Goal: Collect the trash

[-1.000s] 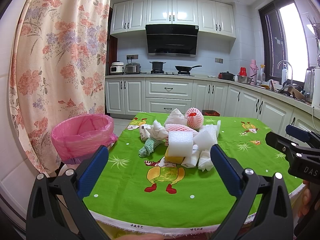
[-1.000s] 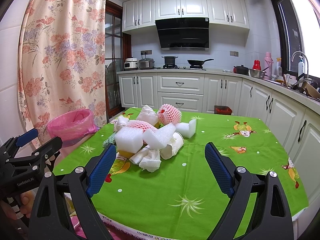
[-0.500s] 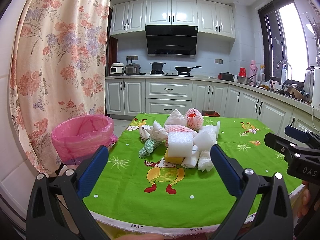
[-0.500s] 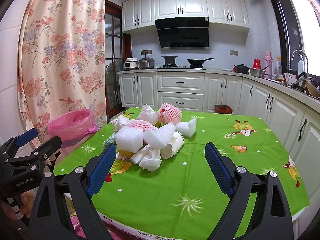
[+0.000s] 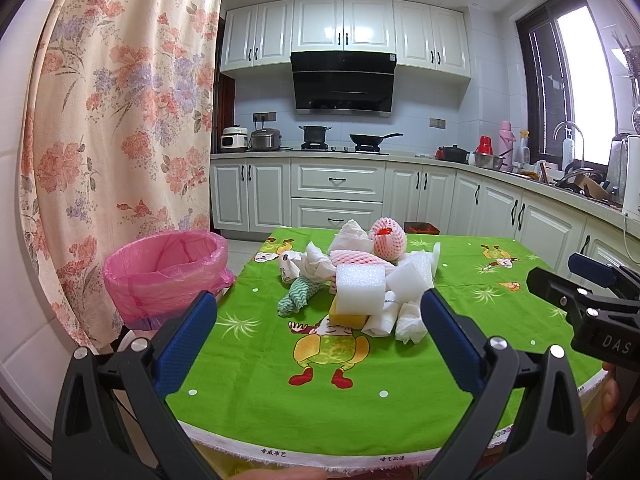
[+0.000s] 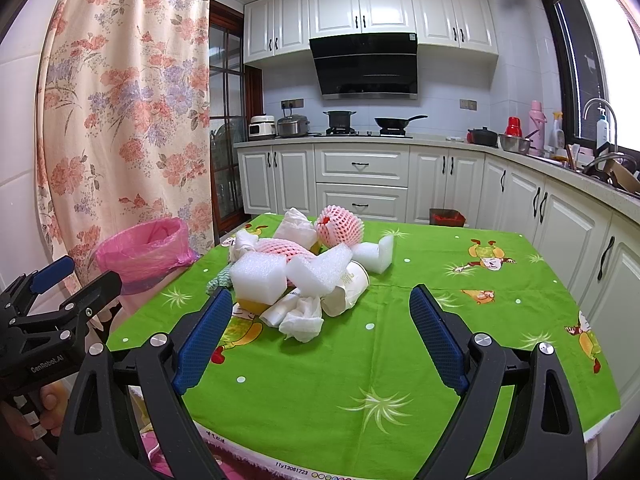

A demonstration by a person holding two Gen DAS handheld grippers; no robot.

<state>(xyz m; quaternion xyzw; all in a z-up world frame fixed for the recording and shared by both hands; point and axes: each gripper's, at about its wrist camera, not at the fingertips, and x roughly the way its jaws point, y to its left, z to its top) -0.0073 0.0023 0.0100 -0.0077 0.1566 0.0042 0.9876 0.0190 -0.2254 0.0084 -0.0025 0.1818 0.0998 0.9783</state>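
A pile of trash lies mid-table: a white foam block (image 5: 360,289) (image 6: 259,281), a pink foam fruit net (image 5: 387,239) (image 6: 339,226), crumpled tissues (image 5: 410,320) (image 6: 302,318), a paper cup (image 6: 347,285), a green-white cloth (image 5: 298,298). A bin lined with a pink bag (image 5: 166,270) (image 6: 146,250) stands left of the table. My left gripper (image 5: 318,322) is open and empty, held before the near edge, short of the pile. My right gripper (image 6: 320,320) is open and empty, also short of the pile.
The table has a green cartoon cloth (image 5: 360,392) (image 6: 460,320). A floral curtain (image 5: 120,120) hangs at the left behind the bin. White kitchen cabinets and a counter (image 6: 560,208) run along the back and right. The other gripper shows at each view's side (image 5: 592,300) (image 6: 44,308).
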